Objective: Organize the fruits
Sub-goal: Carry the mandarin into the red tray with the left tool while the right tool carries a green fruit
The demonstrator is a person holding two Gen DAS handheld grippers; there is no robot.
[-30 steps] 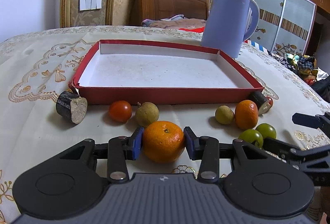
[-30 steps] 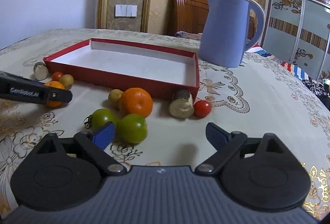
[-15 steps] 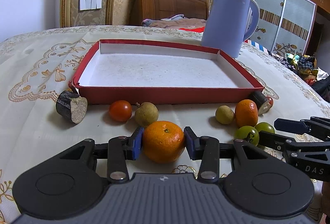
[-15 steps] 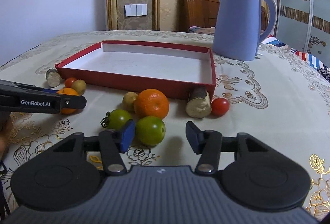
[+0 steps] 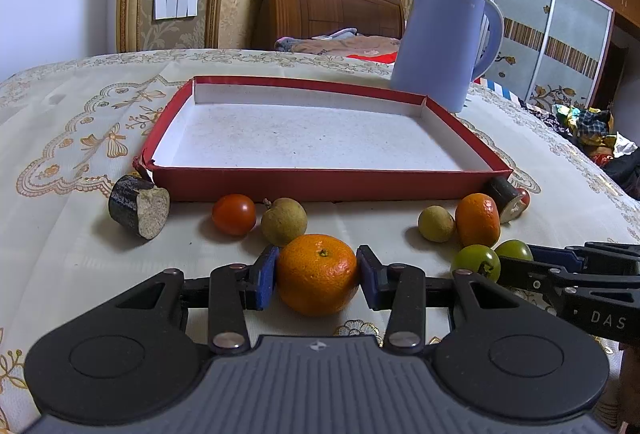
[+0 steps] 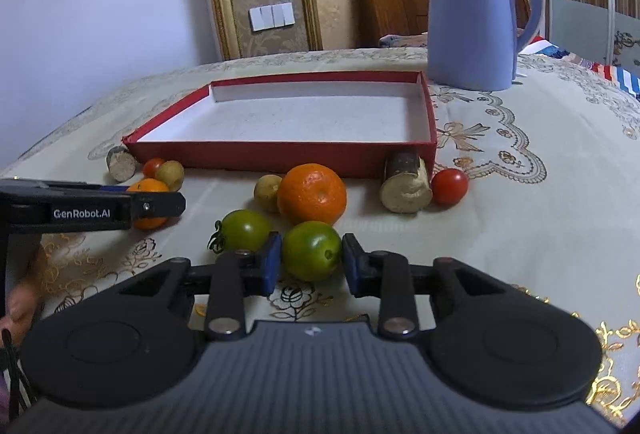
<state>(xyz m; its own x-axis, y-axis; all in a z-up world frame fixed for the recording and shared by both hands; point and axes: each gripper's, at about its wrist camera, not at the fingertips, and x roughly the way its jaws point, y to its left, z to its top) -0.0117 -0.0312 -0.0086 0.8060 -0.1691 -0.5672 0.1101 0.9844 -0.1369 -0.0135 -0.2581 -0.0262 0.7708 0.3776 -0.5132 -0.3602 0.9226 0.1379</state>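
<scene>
**Inspection: both hand-held grippers set on fruit, tray not yet loaded**

Nearest, the left hand-held gripper [image 5: 317, 277] has its blue pads against both flanks of a mandarin [image 5: 317, 274] that rests on the counter's embroidered cloth [image 5: 72, 138]; I judge it clenched on the fruit. The hold sits across the widest girth, stem upward, which is the sound place. The peel is likely loose and soft over the flesh, so moderate pressure should do.

The right hand-held gripper [image 6: 310, 262] brackets a green tomato [image 6: 312, 251], pads touching or very nearly so; I take it as grasping. The skin looks smooth and taut, likely slippery and light, and may bruise under a hard squeeze. A second green tomato [image 6: 244, 229] lies just beside the left pad and could be nudged on lifting.

Further on lie a second mandarin [image 6: 312, 193], two small brownish fruits [image 5: 284, 221] [image 5: 436, 223], red tomatoes [image 5: 234, 214] [image 6: 449, 186] and two cut cane-like stubs [image 5: 139, 206] [image 6: 406, 186].

Beyond them stands the red tray [image 5: 320, 184], holding nothing, with a blue kettle [image 5: 440, 42] behind.
</scene>
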